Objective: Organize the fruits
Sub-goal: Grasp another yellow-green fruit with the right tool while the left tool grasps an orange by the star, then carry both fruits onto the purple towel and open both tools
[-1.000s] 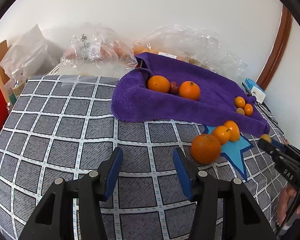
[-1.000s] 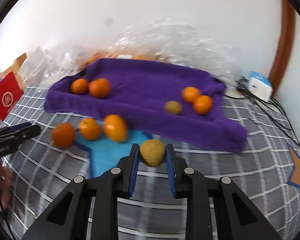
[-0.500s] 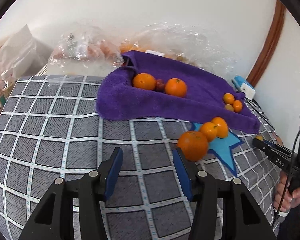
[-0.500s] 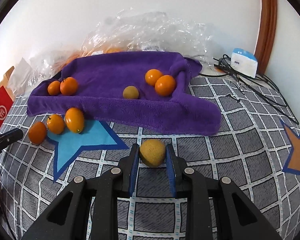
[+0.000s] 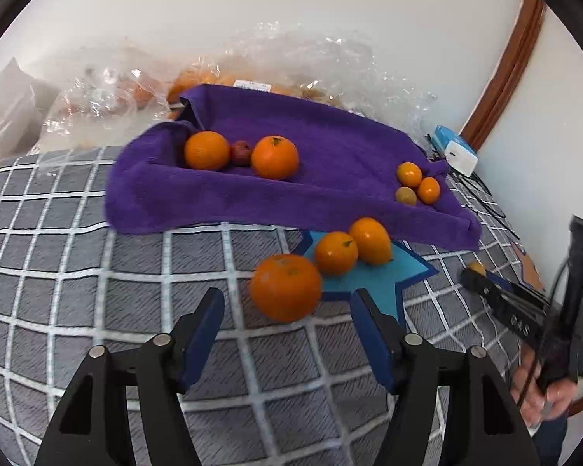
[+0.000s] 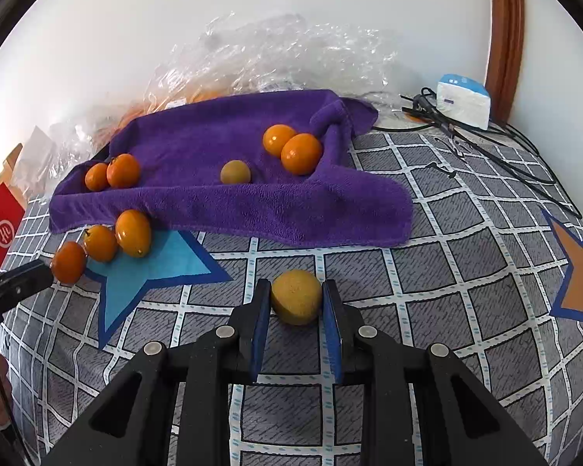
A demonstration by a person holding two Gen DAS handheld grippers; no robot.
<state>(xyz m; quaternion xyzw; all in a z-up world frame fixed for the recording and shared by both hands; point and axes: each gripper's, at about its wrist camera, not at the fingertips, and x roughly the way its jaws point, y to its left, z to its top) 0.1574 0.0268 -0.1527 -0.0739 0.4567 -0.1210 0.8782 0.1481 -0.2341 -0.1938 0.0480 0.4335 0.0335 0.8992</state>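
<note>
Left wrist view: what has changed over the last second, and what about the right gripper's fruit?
The left gripper has swung toward the loose large orange, which now sits just ahead of its gap; its jaws have just been opening, nothing between them yet. The right gripper stays shut on the yellow fruit. Fruits on the purple towel have not moved.

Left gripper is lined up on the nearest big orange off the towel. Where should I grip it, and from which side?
Grip the big orange across its widest middle, coming from the near side, straight ahead of the open left gripper. It is round and sits alone on the checked cover; its neighbour orange lies behind, so both flanks look free.
</note>
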